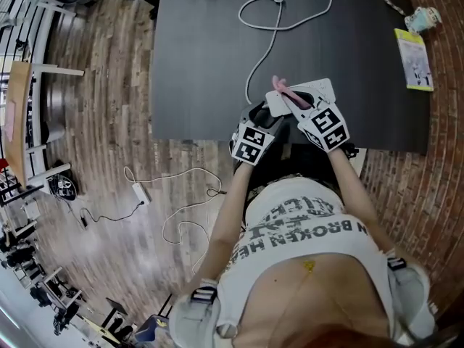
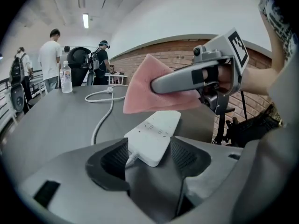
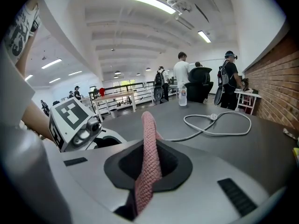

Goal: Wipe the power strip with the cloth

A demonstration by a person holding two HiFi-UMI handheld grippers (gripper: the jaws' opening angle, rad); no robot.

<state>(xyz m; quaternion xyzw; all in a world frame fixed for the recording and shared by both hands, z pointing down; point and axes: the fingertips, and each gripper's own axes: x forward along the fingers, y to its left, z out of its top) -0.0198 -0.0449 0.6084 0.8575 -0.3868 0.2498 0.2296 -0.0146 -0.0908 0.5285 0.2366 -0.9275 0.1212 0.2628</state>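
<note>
Dark table [image 1: 203, 64] on plank floor [image 1: 109, 85], by brick wall [image 1: 435, 194]. White power strip [image 2: 154, 136] at near edge, its end between wide-apart left gripper [image 2: 149, 155] jaws. Right gripper [image 3: 148, 160] clamped on pink cloth [image 2: 145, 87]. Shirt [image 1: 312, 230] print: "BROKEN".

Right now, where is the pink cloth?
The cloth is pinched in the right tool, held above the white power strip at the near edge of the dark table, slightly right of centre in the head view.

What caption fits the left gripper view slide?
Left tongs open astride the cord end of the power strip on the table; right tongs hold the pink cloth above it.
</note>
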